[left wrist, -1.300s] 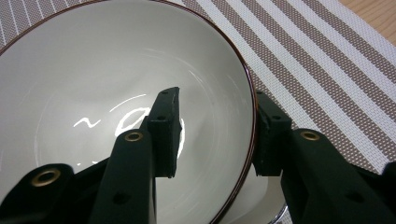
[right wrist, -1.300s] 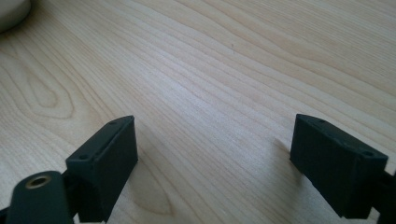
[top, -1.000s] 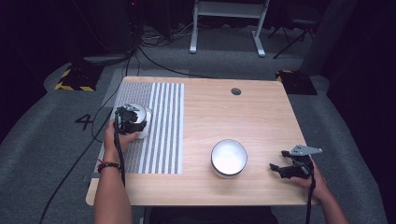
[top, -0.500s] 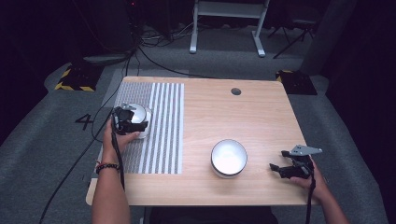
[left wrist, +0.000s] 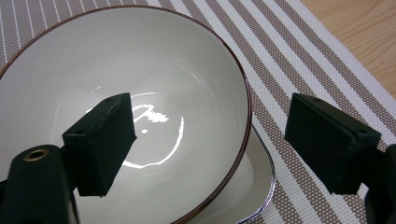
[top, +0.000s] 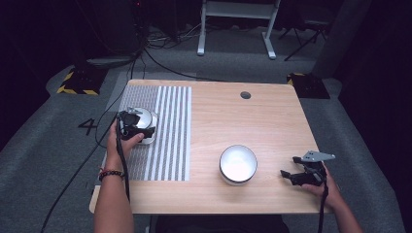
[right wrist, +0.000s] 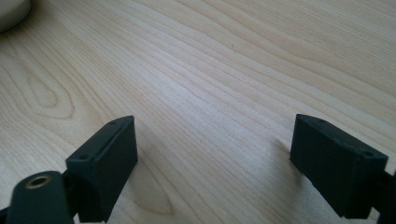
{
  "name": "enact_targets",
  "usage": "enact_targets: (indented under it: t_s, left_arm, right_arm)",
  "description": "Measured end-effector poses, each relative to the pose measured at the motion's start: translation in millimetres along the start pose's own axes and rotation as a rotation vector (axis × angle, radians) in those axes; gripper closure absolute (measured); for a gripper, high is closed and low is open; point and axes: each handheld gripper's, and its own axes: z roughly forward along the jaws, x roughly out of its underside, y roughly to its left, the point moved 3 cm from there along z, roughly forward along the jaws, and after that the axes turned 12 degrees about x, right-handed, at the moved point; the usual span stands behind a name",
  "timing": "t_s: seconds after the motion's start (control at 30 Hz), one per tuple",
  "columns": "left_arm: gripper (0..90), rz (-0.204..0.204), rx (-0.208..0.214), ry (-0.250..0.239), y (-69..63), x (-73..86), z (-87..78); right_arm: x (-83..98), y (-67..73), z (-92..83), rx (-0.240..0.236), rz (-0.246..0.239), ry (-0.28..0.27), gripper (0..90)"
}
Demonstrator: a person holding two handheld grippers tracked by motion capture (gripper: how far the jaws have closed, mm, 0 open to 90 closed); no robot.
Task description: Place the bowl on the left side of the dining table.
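Left gripper over the bowl, nested on a dish on the striped mat; jaws just opened wide, straddling the rim, pads clear; lift straight up to avoid nudging it. Second bowl mid-table. Right gripper rests spread, empty, on the table.

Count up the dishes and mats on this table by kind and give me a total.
Bowls: 2, one on the mat, one on bare wood.
Plates: 1, under the mat-side bowl.
Striped placemats: 1.
Total: 4.
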Motion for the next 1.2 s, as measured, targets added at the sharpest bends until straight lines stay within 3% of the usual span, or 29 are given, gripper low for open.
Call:
enact_targets:
  t_s: [0.4,0.6,0.8,0.9,0.93,1.0,1.07,1.2]
  left_arm:
    - [16.1,0.062,-0.001,0.016,-14.1,-6.7,-3.2]
    - [15.9,0.064,-0.003,0.008,-18.8,-7.7,-5.5]
    - [16.0,0.093,-0.001,0.0,-30.4,-10.5,-10.2]
    - [16.0,0.128,-0.008,0.018,-36.7,-11.6,-13.1]
    - [16.0,0.161,0.001,0.036,-39.8,-12.1,-14.2]
    - [16.0,0.159,0.004,0.041,-42.6,-11.9,-14.4]
    - [16.0,0.186,-0.012,0.048,-45.4,-12.5,-15.7]
    - [16.1,0.205,0.02,0.049,-53.3,-12.3,-17.8]
  right_arm:
    - [0.0,0.0,0.0,0.0,0.0,0.0,15.0]
    - [0.0,0.0,0.0,0.0,-0.001,0.0,15.0]
    - [0.0,0.0,0.0,0.0,0.0,0.0,15.0]
    - [0.0,0.0,0.0,0.0,0.0,0.0,15.0]
    - [0.0,0.0,0.0,0.0,0.0,0.0,15.0]
    - [0.0,0.0,0.0,0.0,0.0,0.0,15.0]
    - [0.0,0.0,0.0,0.0,0.0,0.0,15.0]
    - [0.0,0.0,0.0,0.0,0.0,0.0,15.0]
